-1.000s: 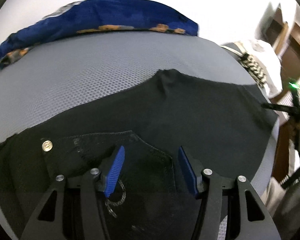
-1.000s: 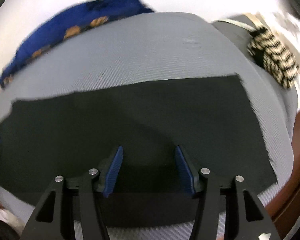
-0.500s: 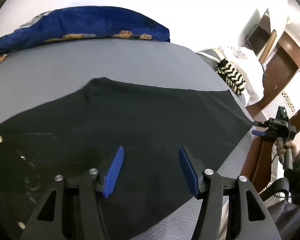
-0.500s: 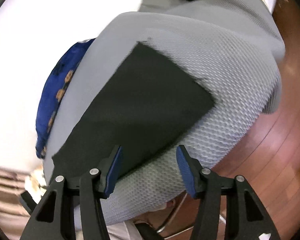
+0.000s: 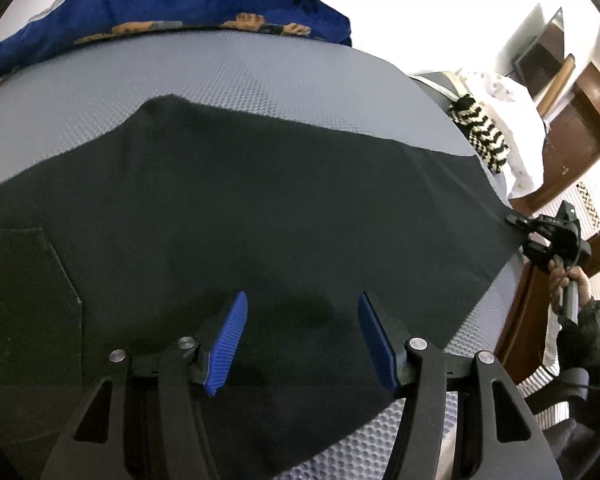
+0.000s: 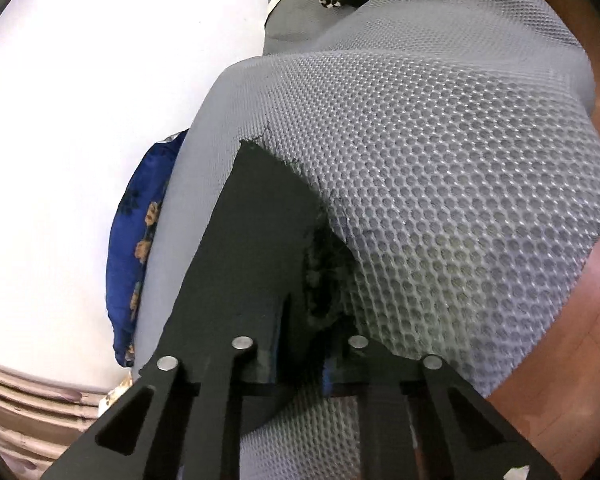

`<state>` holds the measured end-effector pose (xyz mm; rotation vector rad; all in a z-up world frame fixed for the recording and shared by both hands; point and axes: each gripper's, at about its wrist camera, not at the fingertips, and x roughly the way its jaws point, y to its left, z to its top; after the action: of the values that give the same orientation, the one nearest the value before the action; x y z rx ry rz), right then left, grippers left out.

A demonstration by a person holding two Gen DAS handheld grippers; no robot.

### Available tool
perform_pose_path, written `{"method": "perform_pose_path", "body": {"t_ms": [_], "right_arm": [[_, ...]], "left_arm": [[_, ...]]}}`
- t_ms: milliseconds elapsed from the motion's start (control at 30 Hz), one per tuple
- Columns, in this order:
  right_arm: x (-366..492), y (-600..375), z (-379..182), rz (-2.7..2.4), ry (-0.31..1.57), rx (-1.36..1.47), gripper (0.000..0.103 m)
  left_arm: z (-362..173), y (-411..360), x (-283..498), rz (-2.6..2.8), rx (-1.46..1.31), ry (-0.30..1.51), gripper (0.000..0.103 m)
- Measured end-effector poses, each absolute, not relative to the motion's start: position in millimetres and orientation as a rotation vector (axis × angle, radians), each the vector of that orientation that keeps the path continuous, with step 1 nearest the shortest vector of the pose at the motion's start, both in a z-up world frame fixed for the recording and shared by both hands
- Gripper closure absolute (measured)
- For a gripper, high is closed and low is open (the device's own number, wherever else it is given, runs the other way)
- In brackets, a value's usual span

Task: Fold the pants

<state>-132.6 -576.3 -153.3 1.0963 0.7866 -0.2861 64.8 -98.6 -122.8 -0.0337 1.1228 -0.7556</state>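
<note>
Black pants lie flat across a grey mesh mattress, a back pocket at the left. My left gripper hovers open over the near part of the legs, nothing between its blue pads. At the far right a hand holds my right gripper at the hem corner. In the right wrist view the pants' hem runs into my right gripper; its jaws are closing and pinch the cloth, which hides most of the pads.
A blue pillow with orange print lies along the far edge of the mattress. A black-and-white knitted item and white bedding lie at the right end. Wooden floor shows past the mattress edge.
My left gripper slid right along the pants, so the pocket now sits at the left edge. My right gripper rolled, came down to the hem corner and closed on it.
</note>
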Motion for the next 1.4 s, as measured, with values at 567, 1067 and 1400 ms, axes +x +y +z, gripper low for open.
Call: {"method": "perform_pose_path", "body": {"t_ms": [567,1067,1400], "right_arm": [[9.2,-442.0,-51.3,0.074,0.821,0.853,0.094],[93.5,-230.3,-103.0,0.464,1.146,0.508,0.094],[64.0,-165.0,-136.0,0.540,1.262,0.194,0.081]], "left_arm": [[-82.3,-46.5,70.5,-0.707,-0.163,1.040,0.044],[-63.8,21.5,73.5,-0.680,-0.308,1.045,0.044],[-78.2,23.3,73.2,-0.699,-0.361,1.098,0.044]]}}
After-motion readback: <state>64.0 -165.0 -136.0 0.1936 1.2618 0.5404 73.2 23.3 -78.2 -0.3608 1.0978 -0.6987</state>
